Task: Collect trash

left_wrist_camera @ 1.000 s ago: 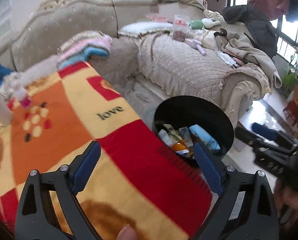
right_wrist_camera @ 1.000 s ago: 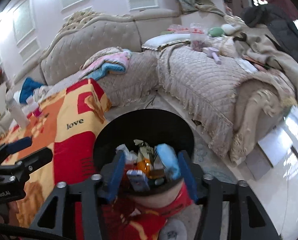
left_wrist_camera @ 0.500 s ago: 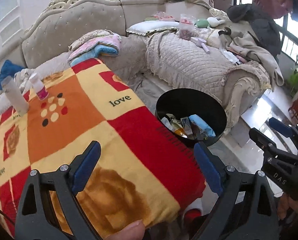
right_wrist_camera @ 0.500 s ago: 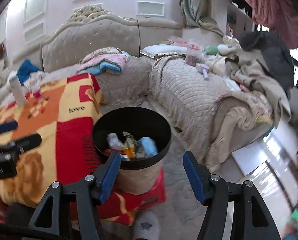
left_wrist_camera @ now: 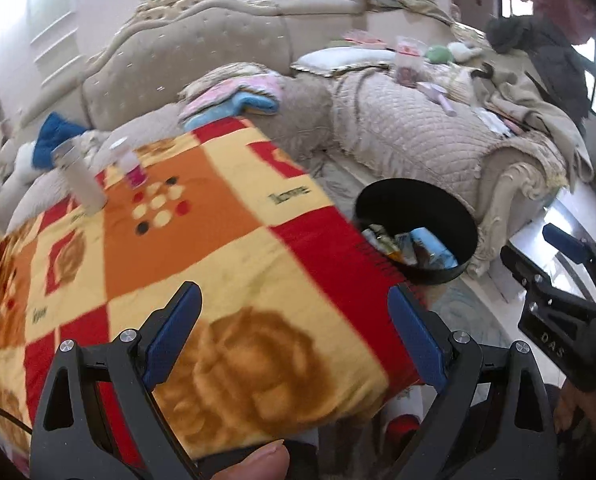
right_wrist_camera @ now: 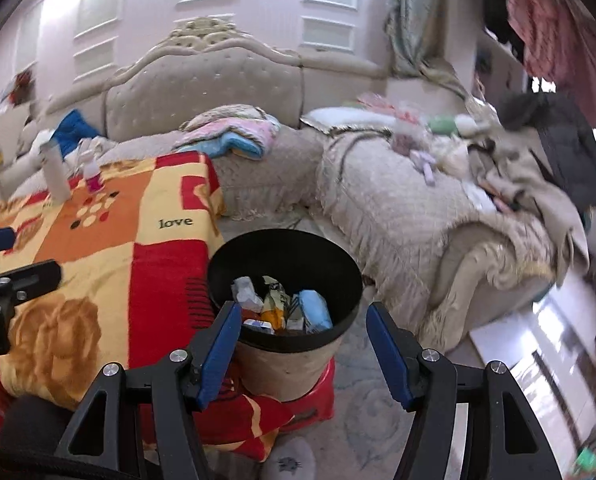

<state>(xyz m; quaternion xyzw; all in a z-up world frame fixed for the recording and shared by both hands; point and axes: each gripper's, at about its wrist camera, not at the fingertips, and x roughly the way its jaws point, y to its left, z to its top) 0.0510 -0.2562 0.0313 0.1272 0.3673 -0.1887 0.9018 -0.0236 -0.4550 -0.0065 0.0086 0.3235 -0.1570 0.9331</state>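
Both claws gape; trash bin (right_wrist_camera: 286, 336) stands upright, mouth up

Left gripper (left_wrist_camera: 294, 334), right gripper (right_wrist_camera: 301, 354): black triangular-cutout frames, blue pads on fingers (left_wrist_camera: 415, 340), silver screws. White "DAS" lettering. Bare thumb (left_wrist_camera: 254, 462) visible.

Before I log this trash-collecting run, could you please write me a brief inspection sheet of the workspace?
Surface: table under a red, orange and yellow patchwork blanket.
Job's things: black round trash bin beside the table, holding wrappers.
Clutter: white cylindrical bottle and small pink-based bottle upright on the blanket.
Grippers: left gripper open, empty; right gripper open, empty.
Cables: thin black cable at the left view's edge.
Surroundings: beige quilted sofa strewn with clothes.
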